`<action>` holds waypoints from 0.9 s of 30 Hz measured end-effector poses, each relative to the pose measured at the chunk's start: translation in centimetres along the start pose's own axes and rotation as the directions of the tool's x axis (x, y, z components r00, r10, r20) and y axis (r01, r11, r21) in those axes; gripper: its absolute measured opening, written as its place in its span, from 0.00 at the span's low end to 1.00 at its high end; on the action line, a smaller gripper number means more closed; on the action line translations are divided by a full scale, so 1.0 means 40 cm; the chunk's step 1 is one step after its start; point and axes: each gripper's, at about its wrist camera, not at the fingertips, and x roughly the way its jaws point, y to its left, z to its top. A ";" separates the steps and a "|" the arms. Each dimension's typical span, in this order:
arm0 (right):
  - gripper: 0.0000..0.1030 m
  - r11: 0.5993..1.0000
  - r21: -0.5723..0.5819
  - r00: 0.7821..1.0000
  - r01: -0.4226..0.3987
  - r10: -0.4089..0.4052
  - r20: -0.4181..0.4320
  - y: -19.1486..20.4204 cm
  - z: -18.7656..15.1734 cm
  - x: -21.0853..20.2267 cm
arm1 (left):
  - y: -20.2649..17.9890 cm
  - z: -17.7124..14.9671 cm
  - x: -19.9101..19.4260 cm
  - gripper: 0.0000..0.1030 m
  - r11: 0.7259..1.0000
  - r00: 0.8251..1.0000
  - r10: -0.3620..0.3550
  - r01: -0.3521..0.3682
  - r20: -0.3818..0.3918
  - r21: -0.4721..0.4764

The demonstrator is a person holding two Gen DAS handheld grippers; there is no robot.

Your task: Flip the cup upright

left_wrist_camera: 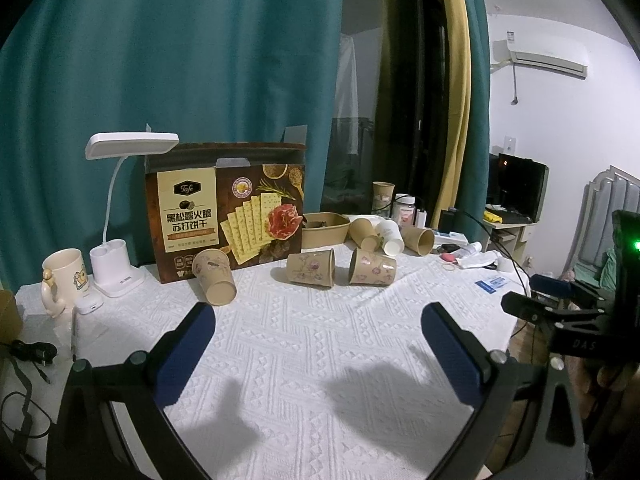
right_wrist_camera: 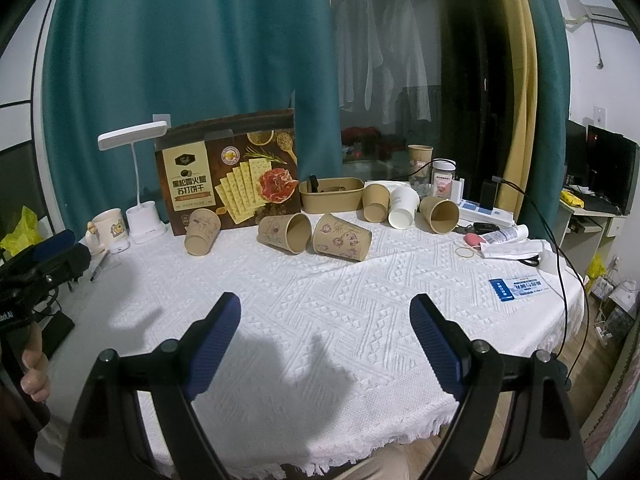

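Note:
Three brown printed paper cups lie on their sides on the white tablecloth: a left cup (left_wrist_camera: pixel 214 277) (right_wrist_camera: pixel 202 232), a middle cup (left_wrist_camera: pixel 311 268) (right_wrist_camera: pixel 285 233) and a right cup (left_wrist_camera: pixel 372 268) (right_wrist_camera: pixel 341 237). My left gripper (left_wrist_camera: pixel 319 330) is open and empty, hovering over the cloth well in front of the cups. My right gripper (right_wrist_camera: pixel 325 320) is open and empty, also in front of them. The right gripper shows at the right edge of the left wrist view (left_wrist_camera: pixel 560 312), the left one at the left edge of the right wrist view (right_wrist_camera: pixel 44 260).
Behind the cups stand a cracker box (left_wrist_camera: pixel 228 216) (right_wrist_camera: pixel 230 182), a white desk lamp (left_wrist_camera: pixel 120 216), a mug (left_wrist_camera: pixel 64 280), a brown paper tray (left_wrist_camera: pixel 324 230) (right_wrist_camera: pixel 331 195) and several more paper cups (left_wrist_camera: pixel 394 236) (right_wrist_camera: pixel 404 208). Small clutter and cables lie at the right (right_wrist_camera: pixel 504 240).

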 end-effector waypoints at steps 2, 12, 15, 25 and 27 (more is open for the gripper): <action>0.82 1.000 -0.001 1.000 0.000 0.000 0.001 0.002 -0.001 0.000 | 0.000 0.000 0.000 1.00 1.000 1.000 0.000 0.000 0.000 0.000; 0.82 1.000 -0.002 1.000 0.002 -0.002 -0.001 0.004 -0.004 0.004 | 0.009 -0.002 0.003 1.00 1.000 1.000 0.000 0.000 -0.002 0.000; 0.82 1.000 -0.003 1.000 0.002 -0.002 -0.001 0.004 -0.004 0.004 | 0.010 -0.003 0.004 1.00 1.000 1.000 0.000 0.000 -0.004 0.001; 0.82 1.000 0.020 0.997 0.006 -0.005 -0.080 -0.025 -0.008 0.097 | 0.045 -0.007 0.090 1.00 1.000 0.992 -0.016 0.014 -0.122 -0.017; 0.82 0.999 0.034 0.993 0.012 -0.008 -0.115 -0.044 -0.011 0.134 | 0.067 -0.001 0.135 1.00 1.000 0.986 -0.003 -0.001 -0.167 -0.025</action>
